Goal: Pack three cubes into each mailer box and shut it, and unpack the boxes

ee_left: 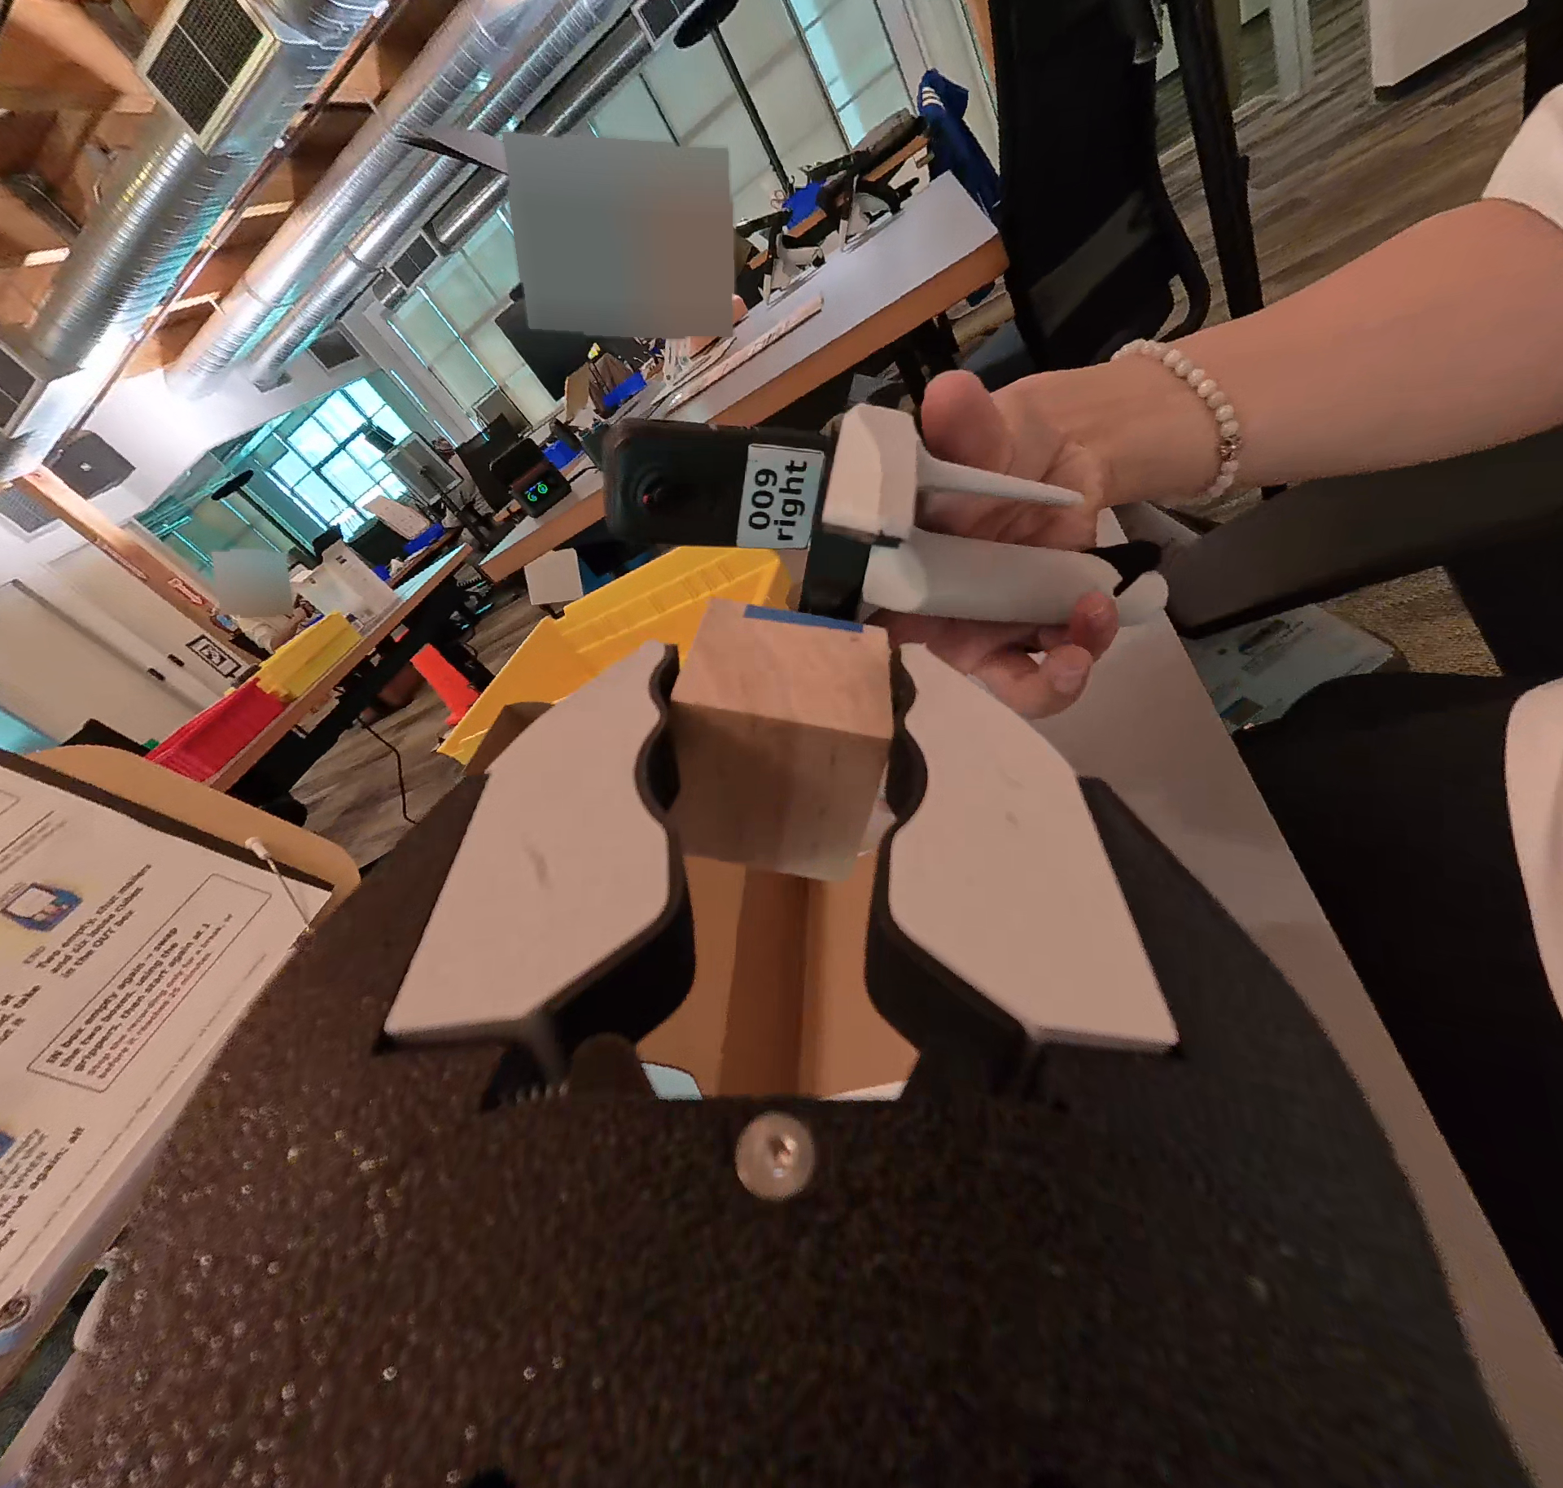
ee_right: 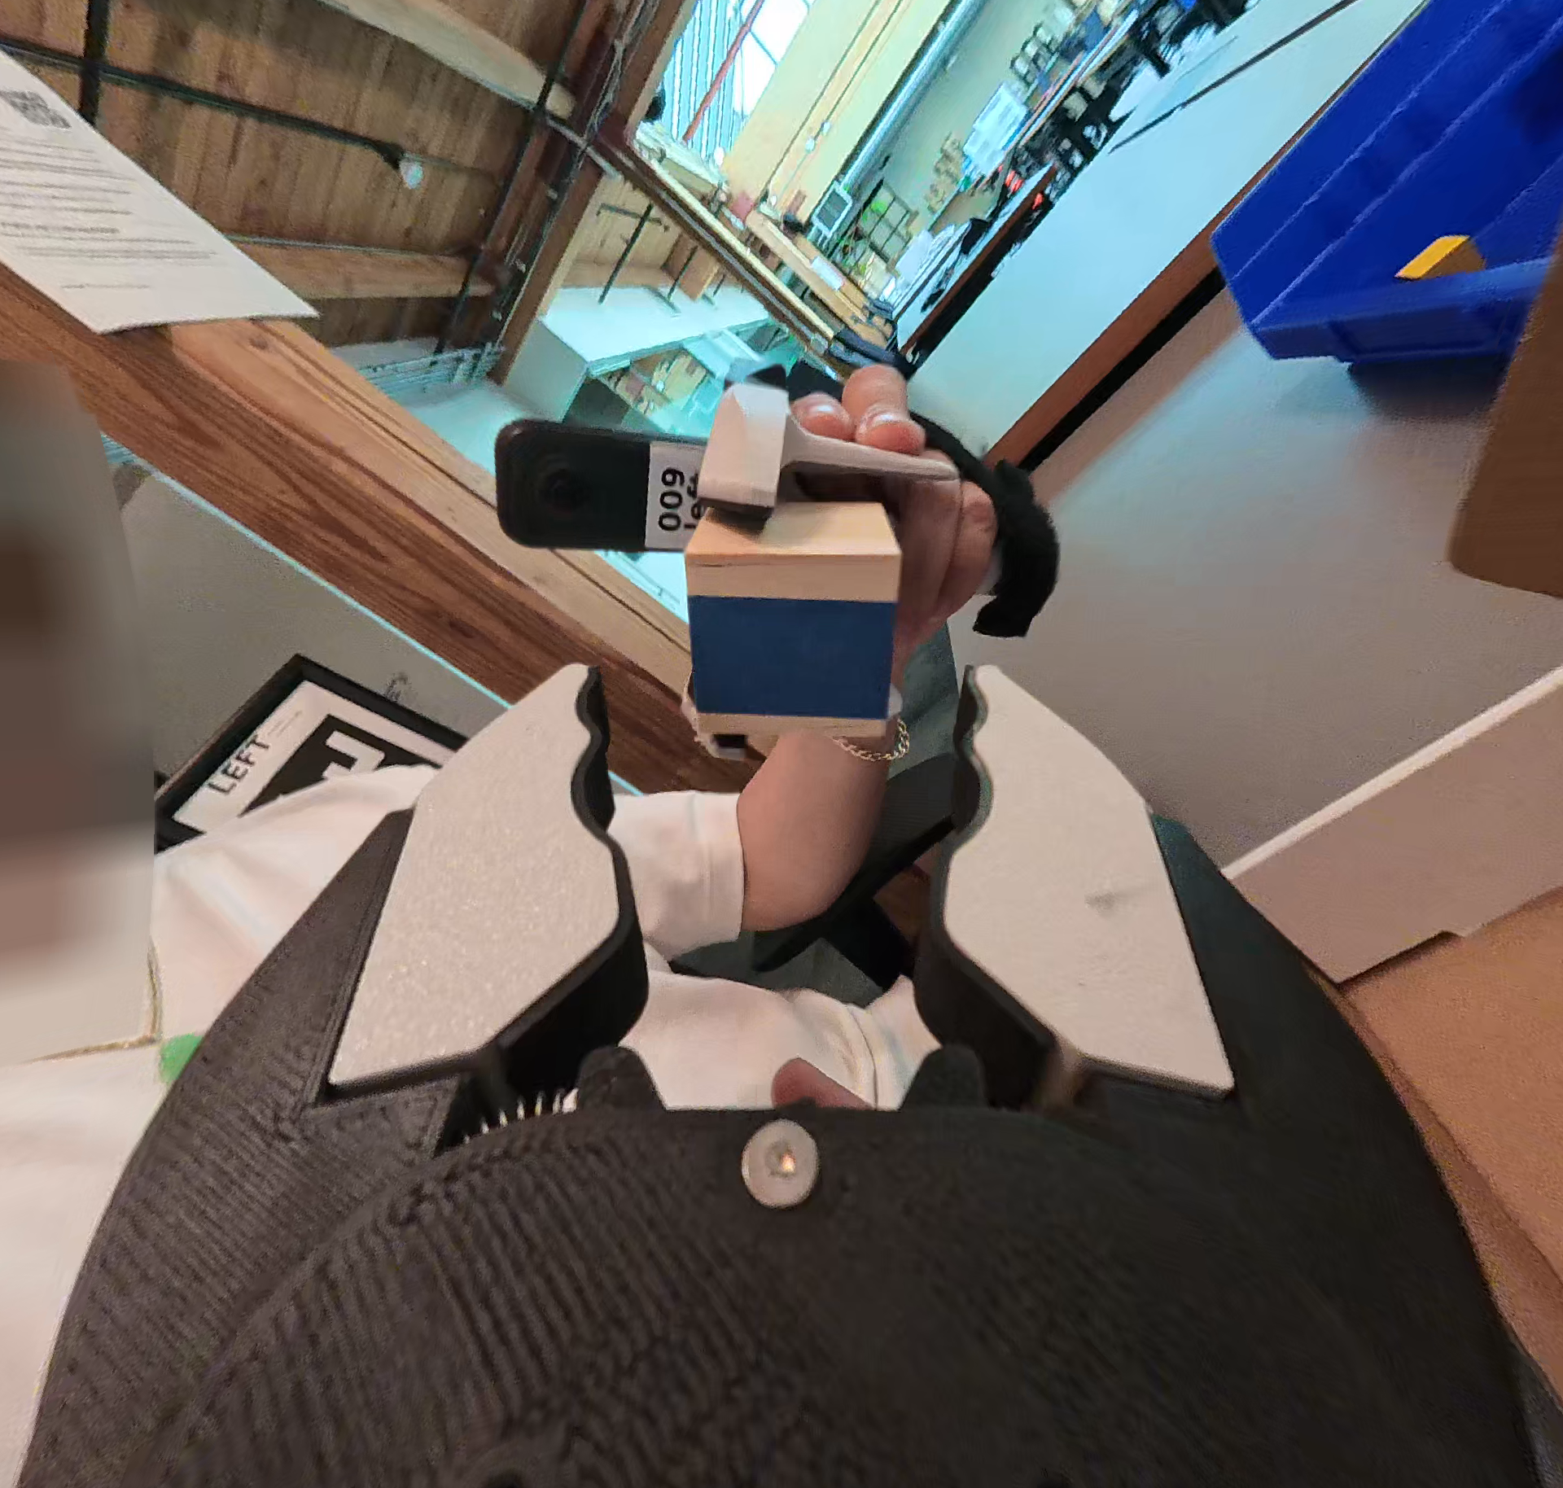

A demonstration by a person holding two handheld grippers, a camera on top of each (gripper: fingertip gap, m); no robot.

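My left gripper [ee_left: 782,686] is shut on a wooden cube [ee_left: 782,762] with blue tape on one face and holds it in the air over the brown inside of an open mailer box [ee_left: 774,991]. The same cube [ee_right: 791,644] shows in the right wrist view, blue face towards me, just beyond my right gripper [ee_right: 782,728]. The right gripper is open and empty, and the cube is not between its fingers [ee_right: 507,864]. A mailer box [ee_right: 1472,1109] with a white flap lies at the right edge of that view.
A yellow bin [ee_left: 609,635] stands behind the cube on the grey table [ee_left: 1142,771]. A blue bin [ee_right: 1395,179] sits farther along the table. A printed sheet [ee_left: 110,982] lies at the left. A person's arm [ee_left: 1319,399] reaches in from the right. Less than 4 cm separates the two grippers' tips.
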